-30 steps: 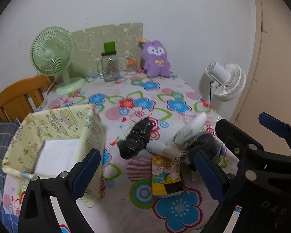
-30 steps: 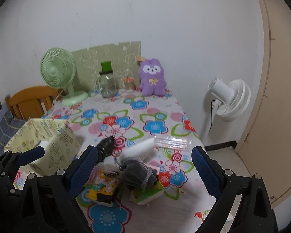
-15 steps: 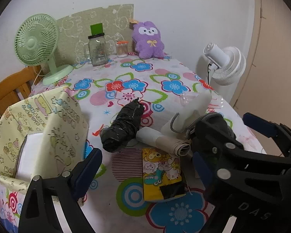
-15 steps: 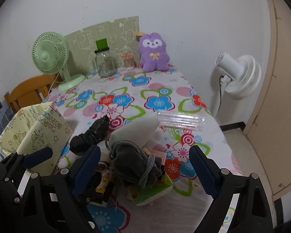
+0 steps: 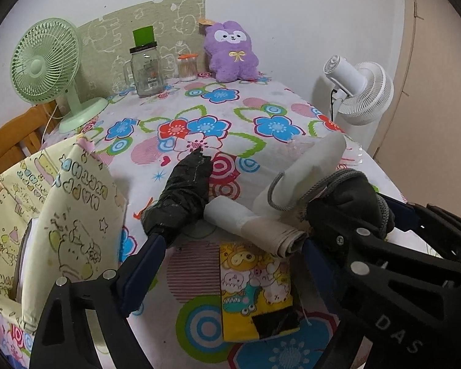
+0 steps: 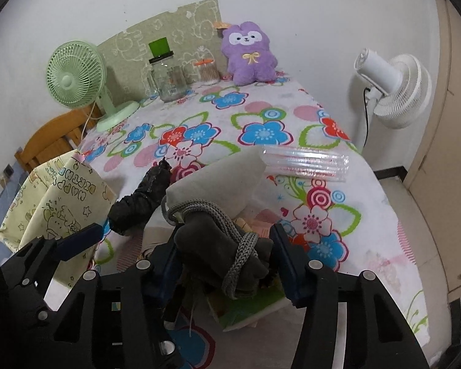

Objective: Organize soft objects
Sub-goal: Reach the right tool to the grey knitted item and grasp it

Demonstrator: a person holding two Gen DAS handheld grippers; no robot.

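Closer now, right hand-held gripper (image 6: 222, 266) over floral tablecloth (image 6: 261, 113) — white fan (image 6: 393, 89) beside.

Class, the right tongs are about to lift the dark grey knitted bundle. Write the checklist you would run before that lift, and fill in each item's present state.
1. Right tongs straddle the dark grey knitted bundle: ok.
2. Pads firmly clamped on it: cannot tell.
3. Bundle's cord free of the white roll: not ok, it loops against the roll's end.
4. Left tongs open, holding nothing: ok.
5. Yellow fabric bin open-topped, to the left: ok.
6. Room left inside the bin: cannot tell.
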